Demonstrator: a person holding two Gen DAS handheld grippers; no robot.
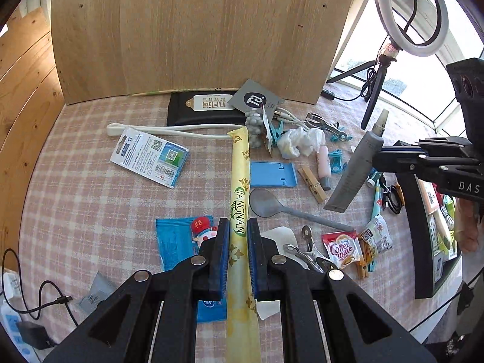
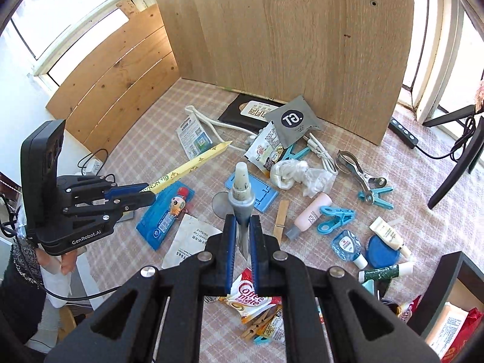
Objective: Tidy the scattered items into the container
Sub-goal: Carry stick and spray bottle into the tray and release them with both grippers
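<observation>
both grippers were mid-carry, each w/ one item lifted off the checked tablecloth (image 1: 90, 205). the left gripper (image 1: 237, 260) was clamped on a long yellow tea sachet (image 1: 240, 199), pads pinching it partway along its length, so the far end stuck out ahead toward the wooden backboard (image 1: 187, 30) and the near end ran back under the jaws. the right gripper (image 2: 242, 254) was closed on the flat crimped end of a grey tube (image 2: 242, 202), nozzle end pointing away from the cam; from the left wrist view that tube hung in the air above the clutter, clear of the table. the container (image 2: 447, 275), a dark box, sat at the right edge of the table, w/ packets already inside; only its corner showed in the right view, its curved dark wall in the left. plenty was left scattered: coffee mate sachet (image 1: 341, 249), grey spoon (image 1: 272, 204), wooden peg (image 1: 311, 183), blue clips, pink bottle (image 2: 311, 214), crumpled tissue. judgement: step in hand = transport, pick done for both. next move prob calls for swinging each gripper over to the box w/o clipping its wall, right one first as it's nearer, then letting go above the opening. the long sachet may need tilting so it drops in rather than bridging the rim.
</observation>
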